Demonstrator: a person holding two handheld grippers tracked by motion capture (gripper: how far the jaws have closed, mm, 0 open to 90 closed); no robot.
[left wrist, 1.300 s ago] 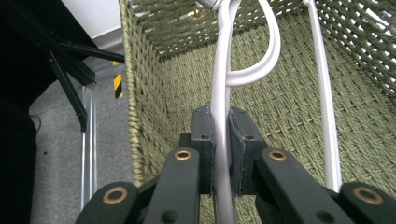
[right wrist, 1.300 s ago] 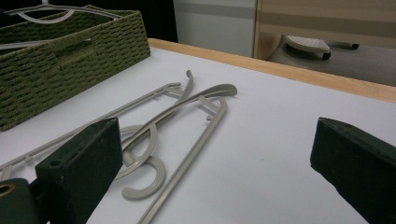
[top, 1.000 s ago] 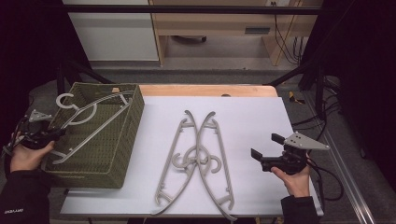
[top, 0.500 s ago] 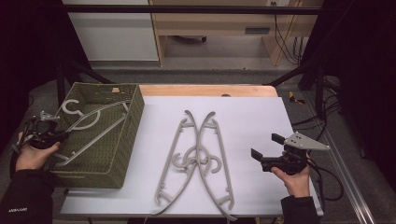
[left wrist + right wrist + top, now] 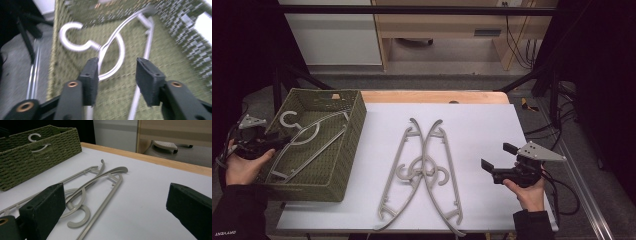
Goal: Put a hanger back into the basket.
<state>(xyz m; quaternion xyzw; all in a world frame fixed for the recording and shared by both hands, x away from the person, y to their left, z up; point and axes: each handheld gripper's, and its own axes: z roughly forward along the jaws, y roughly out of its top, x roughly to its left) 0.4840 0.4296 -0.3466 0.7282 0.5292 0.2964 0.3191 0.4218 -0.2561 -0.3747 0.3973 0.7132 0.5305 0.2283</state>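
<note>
Hangers are the work here: one grey hanger (image 5: 307, 142) lies inside the green woven basket (image 5: 339, 185) at the left of the table (image 5: 492, 125), its hook up by the far-left corner and its arms slanting down across the basket floor. Nearest the person in the high view, two sleeved forearms come in from the bottom edge. The left gripper (image 5: 264, 145) sits at the basket's left rim, held in the left hand (image 5: 242, 167); its jaws have just been opening, and in the left gripper view the two black pads (image 5: 91, 80) stand apart with nothing pinched, the hanger's neck and hook (image 5: 75, 37) lying on the weave just beyond and partly behind the left pad. That view is blurred, so whether the pad still brushes the hanger I cannot tell. The right gripper (image 5: 494, 162) is held in the right hand (image 5: 527, 192) above the bare right part of the table, jaws wide apart and holding nothing, pointed toward the middle. In the right gripper view its pads (image 5: 42, 207) frame the table top. Farther in, at the table's centre, two more hangers (image 5: 422, 170) lie flat and crossed over one another, their hooks (image 5: 419, 170) tangled together near the middle and their long arms running toward the far edge, well apart from both grippers. The same pair shows in the right gripper view (image 5: 97, 185), with the basket (image 5: 37, 157) beyond at the left. Behind the table's wooden far edge stands a pale cabinet (image 5: 337, 35).
</note>
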